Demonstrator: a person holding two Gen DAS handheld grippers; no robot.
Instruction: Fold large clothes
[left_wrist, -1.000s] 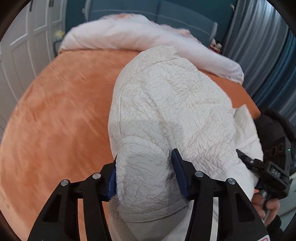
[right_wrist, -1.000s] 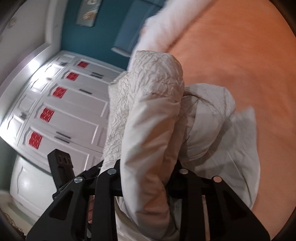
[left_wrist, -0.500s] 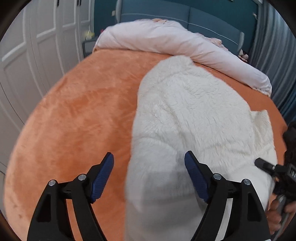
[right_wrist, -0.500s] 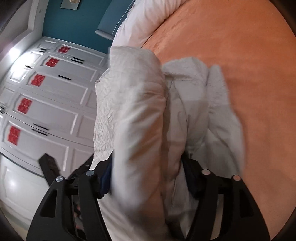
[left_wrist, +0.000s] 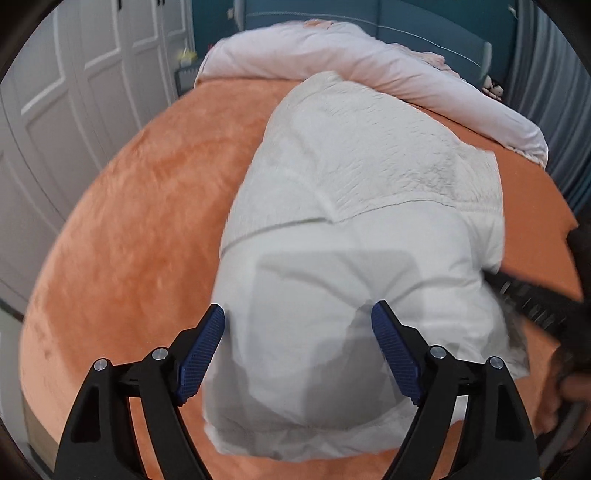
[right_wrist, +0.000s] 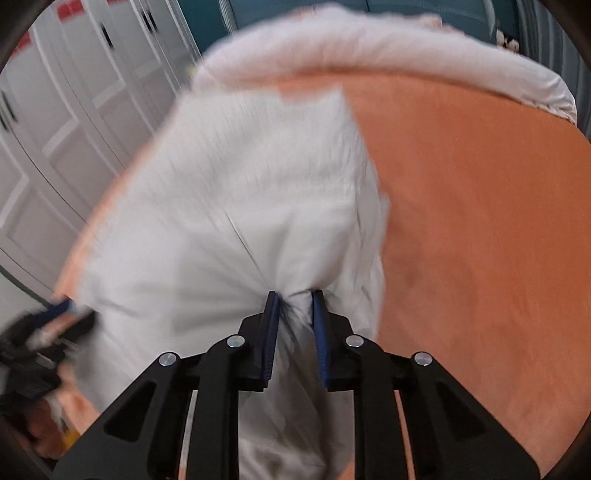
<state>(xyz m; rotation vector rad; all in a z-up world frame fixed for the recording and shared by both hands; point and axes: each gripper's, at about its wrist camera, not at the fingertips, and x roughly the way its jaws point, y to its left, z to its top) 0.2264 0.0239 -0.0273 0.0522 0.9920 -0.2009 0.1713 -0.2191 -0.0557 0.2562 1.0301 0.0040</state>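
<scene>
Left wrist view: my left gripper (left_wrist: 297, 347) stands wide, jaws have just been opening, blue pads either side of the near end of the white jacket (left_wrist: 354, 229) without pressing it. The jacket lies in a bulky lump on the orange bed cover (left_wrist: 140, 221), smooth lining side near me, crinkled quilted side farther off, reaching toward the pale rolled duvet (left_wrist: 369, 66) at the head of the bed. My right gripper shows as a dark blur at the right edge of the jacket.

Right wrist view: my right gripper (right_wrist: 295, 310) is narrow, jaws have just been closing, pads pinching a bunched fold of the jacket (right_wrist: 240, 192); cloth fans out from the pinch. Heavy blur. My left gripper (right_wrist: 62, 310) is a smear at the left edge. White wardrobe doors (right_wrist: 74, 110) behind.

Step, as I judge it: mid-fold, regrasping the near hem. Next move calls for the left to close on its side of the hem, then both carry it over evenly; the puffy fabric may spring back.
</scene>
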